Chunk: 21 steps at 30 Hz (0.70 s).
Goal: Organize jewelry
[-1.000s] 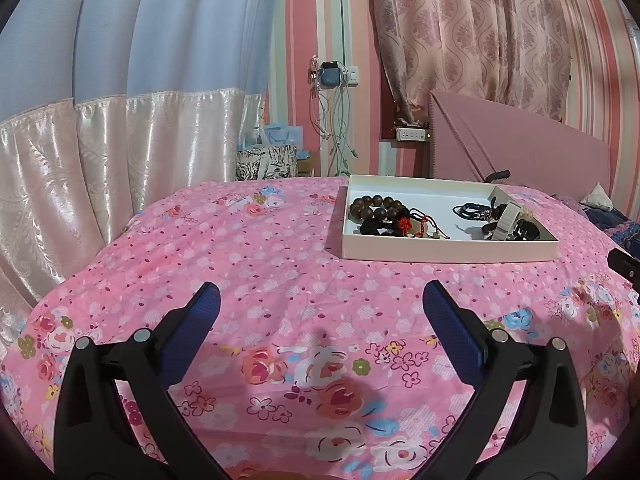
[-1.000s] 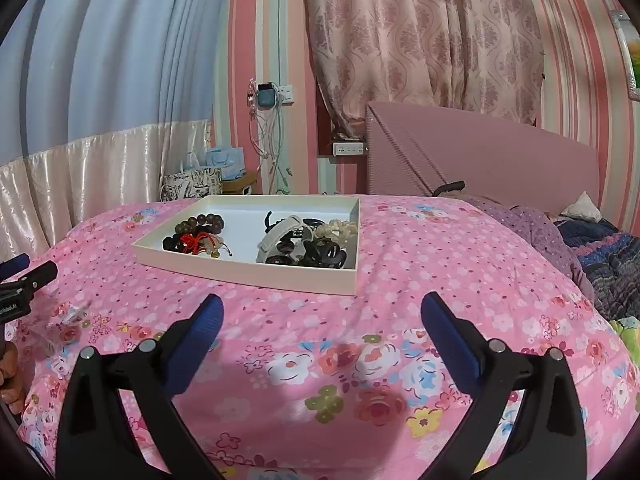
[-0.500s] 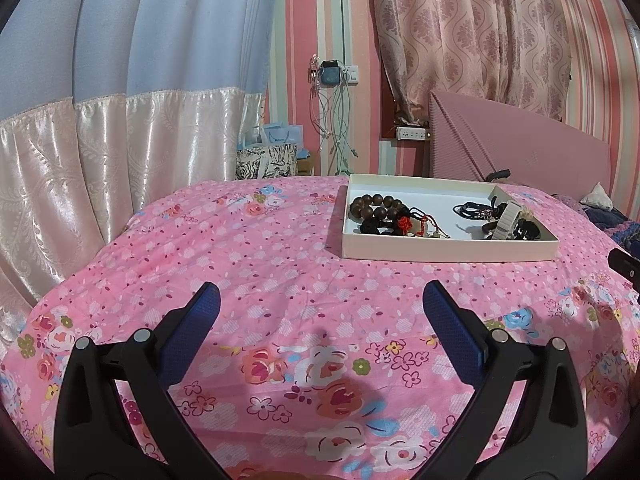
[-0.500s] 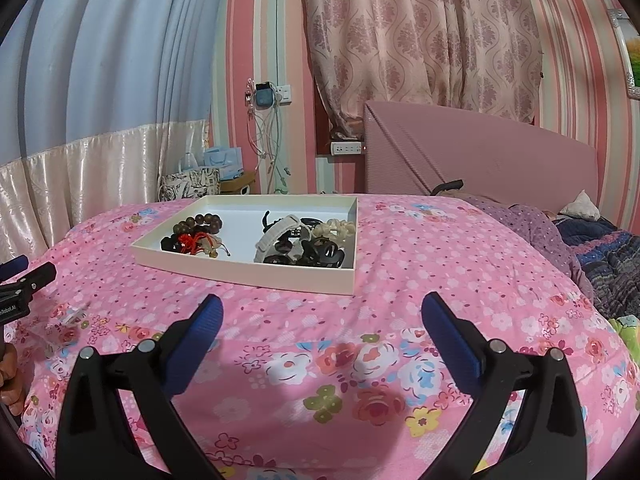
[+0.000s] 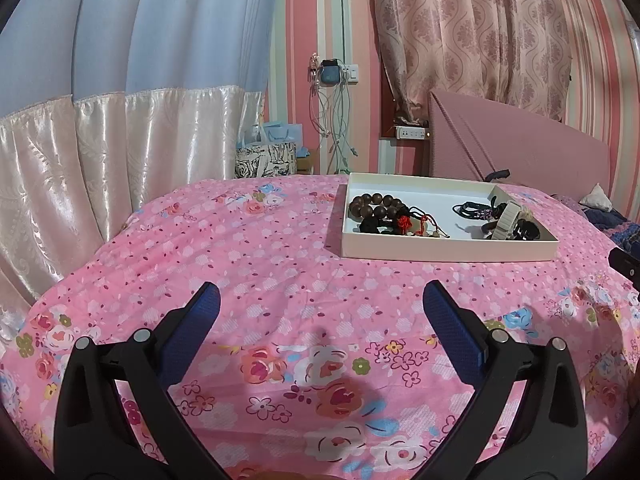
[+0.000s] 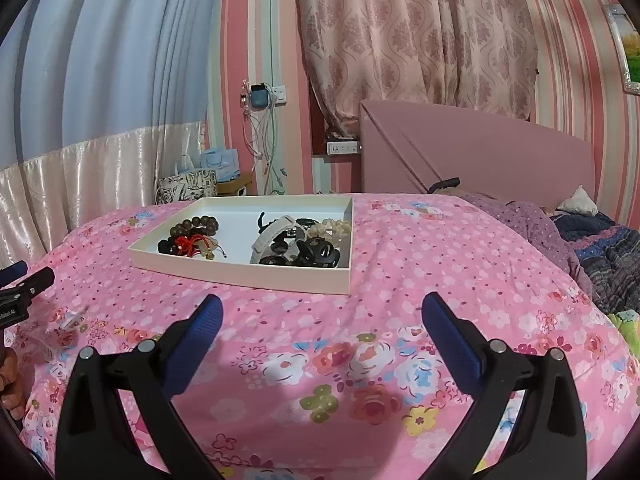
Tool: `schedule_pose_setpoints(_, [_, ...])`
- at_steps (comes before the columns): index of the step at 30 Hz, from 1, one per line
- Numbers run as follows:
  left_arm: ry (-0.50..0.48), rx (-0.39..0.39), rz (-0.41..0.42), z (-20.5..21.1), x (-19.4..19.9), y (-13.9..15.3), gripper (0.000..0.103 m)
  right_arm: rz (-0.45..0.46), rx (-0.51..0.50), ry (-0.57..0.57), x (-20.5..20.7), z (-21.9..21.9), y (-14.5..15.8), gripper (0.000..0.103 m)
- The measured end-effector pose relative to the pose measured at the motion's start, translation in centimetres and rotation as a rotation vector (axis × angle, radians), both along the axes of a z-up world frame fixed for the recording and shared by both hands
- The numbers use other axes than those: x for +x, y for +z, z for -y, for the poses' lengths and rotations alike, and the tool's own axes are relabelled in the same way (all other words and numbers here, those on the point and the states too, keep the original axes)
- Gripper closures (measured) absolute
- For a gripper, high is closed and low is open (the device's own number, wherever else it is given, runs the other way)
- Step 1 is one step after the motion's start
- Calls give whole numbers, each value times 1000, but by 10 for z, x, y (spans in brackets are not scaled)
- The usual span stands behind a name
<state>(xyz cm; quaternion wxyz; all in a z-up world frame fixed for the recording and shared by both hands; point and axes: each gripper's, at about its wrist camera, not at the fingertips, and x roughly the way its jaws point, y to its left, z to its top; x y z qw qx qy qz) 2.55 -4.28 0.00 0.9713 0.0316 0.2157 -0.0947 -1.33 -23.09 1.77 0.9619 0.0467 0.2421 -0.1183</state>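
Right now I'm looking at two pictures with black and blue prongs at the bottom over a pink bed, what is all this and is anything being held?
The prongs are handheld grippers, one in each of a person's hands, each carrying a wide-angle camera looking along its fingers. One picture comes from the left gripper, the other from the right gripper. Both are open and hold nothing. They hover over a pink floral bedspread. On it sits a shallow white tray holding a brown bead bracelet, a red corded piece, a white band and dark hair clips.

Both tongs (image 5: pixel 320 304) (image 6: pixel 322 314) agape, empty
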Motion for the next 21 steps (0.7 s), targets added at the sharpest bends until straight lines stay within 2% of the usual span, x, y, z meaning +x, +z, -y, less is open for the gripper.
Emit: schedule_pose_setpoints(21, [-2,2,6,-1,-1,2,3,-2,0,0,1,0,0,4])
